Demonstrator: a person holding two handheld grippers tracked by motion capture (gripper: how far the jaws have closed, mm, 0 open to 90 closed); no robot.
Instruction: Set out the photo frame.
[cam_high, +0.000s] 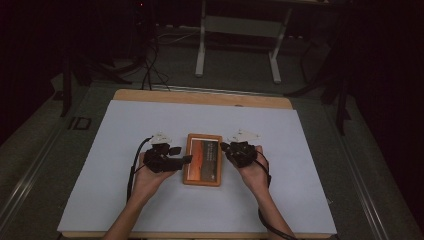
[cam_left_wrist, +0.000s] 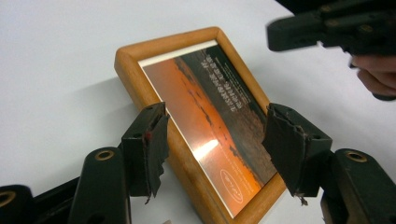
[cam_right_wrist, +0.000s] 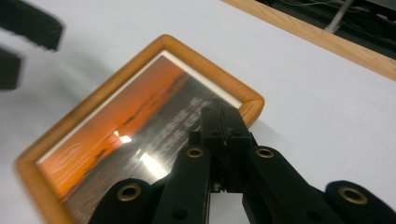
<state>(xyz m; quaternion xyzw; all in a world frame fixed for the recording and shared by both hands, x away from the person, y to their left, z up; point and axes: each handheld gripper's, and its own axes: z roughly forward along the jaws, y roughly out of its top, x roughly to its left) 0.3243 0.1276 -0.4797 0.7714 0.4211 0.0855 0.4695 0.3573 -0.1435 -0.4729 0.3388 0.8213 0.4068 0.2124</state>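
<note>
I see a wooden picture frame (cam_high: 202, 159) lying flat at the centre of the white table mat (cam_high: 125, 125), holding an orange sunset print. My left gripper (cam_left_wrist: 219, 149) sits at the frame's left edge, jaws spread wide across its lower end. My right gripper (cam_right_wrist: 223, 135) rests at the frame's right edge, jaws pressed together with nothing between them.

A picture frame (cam_high: 202, 159) lies flat mid-table, hemmed by the left gripper (cam_high: 186, 159) and right gripper (cam_high: 223, 147) at its sides, with bare white tabletop (cam_high: 150, 120) open all around.
</note>
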